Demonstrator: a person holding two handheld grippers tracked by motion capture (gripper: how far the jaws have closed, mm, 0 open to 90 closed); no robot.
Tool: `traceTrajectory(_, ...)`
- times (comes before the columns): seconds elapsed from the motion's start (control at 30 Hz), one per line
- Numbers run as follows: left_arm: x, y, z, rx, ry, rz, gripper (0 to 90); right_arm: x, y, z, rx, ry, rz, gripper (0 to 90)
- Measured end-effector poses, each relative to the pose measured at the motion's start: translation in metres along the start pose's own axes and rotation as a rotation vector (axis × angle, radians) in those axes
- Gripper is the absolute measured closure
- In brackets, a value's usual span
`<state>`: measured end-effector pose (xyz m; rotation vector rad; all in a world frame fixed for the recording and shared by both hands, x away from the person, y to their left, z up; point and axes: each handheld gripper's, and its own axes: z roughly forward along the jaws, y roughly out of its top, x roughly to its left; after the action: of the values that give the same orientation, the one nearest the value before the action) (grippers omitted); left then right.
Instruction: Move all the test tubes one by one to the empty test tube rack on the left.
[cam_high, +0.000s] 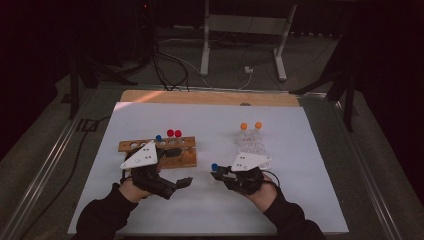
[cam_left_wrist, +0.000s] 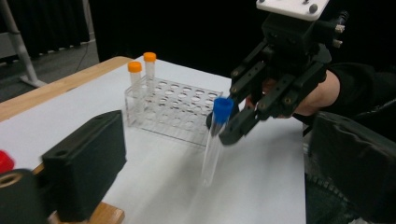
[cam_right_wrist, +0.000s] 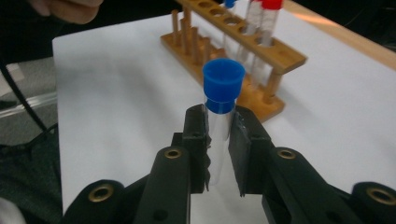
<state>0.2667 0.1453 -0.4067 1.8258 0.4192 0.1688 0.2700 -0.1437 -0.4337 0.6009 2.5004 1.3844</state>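
The right gripper (cam_left_wrist: 227, 125) pinches a blue-capped test tube (cam_left_wrist: 215, 140) just under its cap, long axis upright, between the wooden rack (cam_high: 159, 152) and the clear plastic rack (cam_left_wrist: 175, 109), nearer the latter. The left gripper (cam_high: 182, 184) stands spread, empty, beside the wooden rack.

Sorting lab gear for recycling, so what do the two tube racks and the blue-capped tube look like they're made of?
Brown slotted rack: likely wood, matte, with doweled posts. Clear grid rack: likely glossy transparent plastic. Blue-capped clear tube: transparent plastic or glass, unclear which; its cap looks like moulded plastic.
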Motion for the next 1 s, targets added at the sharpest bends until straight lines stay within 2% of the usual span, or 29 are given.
traceTrajectory(0.07, -0.002, 0.000, 0.003, -0.005, -0.008, 0.005, 9.4, 0.004, -0.001, 0.003, 0.006, 0.009, -0.007, 77.0)
traceTrajectory(0.13, -0.003, 0.000, 0.006, -0.015, -0.021, 0.006, 16.2, 0.007, -0.001, 0.006, 0.010, 0.020, -0.011, 77.0)
traceTrajectory(0.2, -0.005, 0.000, 0.010, -0.013, -0.033, 0.011, 18.1, 0.010, 0.000, 0.007, 0.009, 0.032, -0.012, 77.0)
traceTrajectory(0.37, -0.010, -0.001, 0.019, -0.002, -0.054, 0.034, 33.6, 0.015, 0.002, 0.009, 0.009, 0.047, -0.028, 77.0)
traceTrajectory(0.53, -0.013, -0.004, 0.028, 0.026, -0.051, 0.056, 43.2, 0.018, 0.005, 0.008, 0.004, 0.055, -0.032, 77.0)
traceTrajectory(0.87, -0.014, -0.008, 0.038, 0.061, -0.016, 0.094, 60.8, 0.020, 0.008, 0.009, -0.001, 0.067, -0.033, 77.0)
traceTrajectory(1.0, -0.014, -0.009, 0.039, 0.064, -0.021, 0.099, 68.1, 0.020, 0.009, 0.010, -0.005, 0.066, -0.037, 77.0)
